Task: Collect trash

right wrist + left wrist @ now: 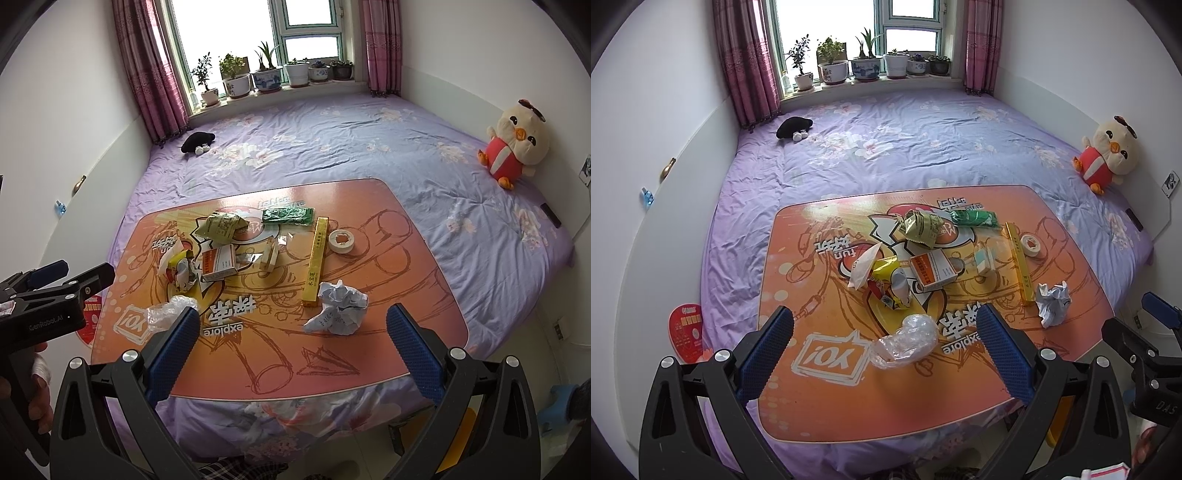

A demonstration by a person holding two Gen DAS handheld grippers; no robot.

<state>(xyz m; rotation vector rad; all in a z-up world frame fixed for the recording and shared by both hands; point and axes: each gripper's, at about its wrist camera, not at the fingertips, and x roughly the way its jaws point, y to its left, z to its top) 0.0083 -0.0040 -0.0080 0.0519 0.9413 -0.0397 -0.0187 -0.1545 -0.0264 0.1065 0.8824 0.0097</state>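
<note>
Trash lies on an orange lap table [820,398] [406,295] on the bed. There is a clear plastic wad [905,341] [168,310], a crumpled white paper ball [1052,302] [338,308], a yellow snack wrapper [890,284] [181,271], an orange-white box [932,271] [219,264], an olive wrapper [918,225] [219,225], a green packet [975,218] [288,215], a long yellow box [1019,254] [316,258] and a tape roll [1030,244] [341,240]. My left gripper [886,321] is open, just before the plastic wad. My right gripper [293,319] is open, before the paper ball.
The purple floral bed [886,147] fills the room up to a windowsill with potted plants [864,62]. A chick plush [1108,155] leans on the right wall. A black item [794,127] lies far left. A red fan [685,332] lies left of the table.
</note>
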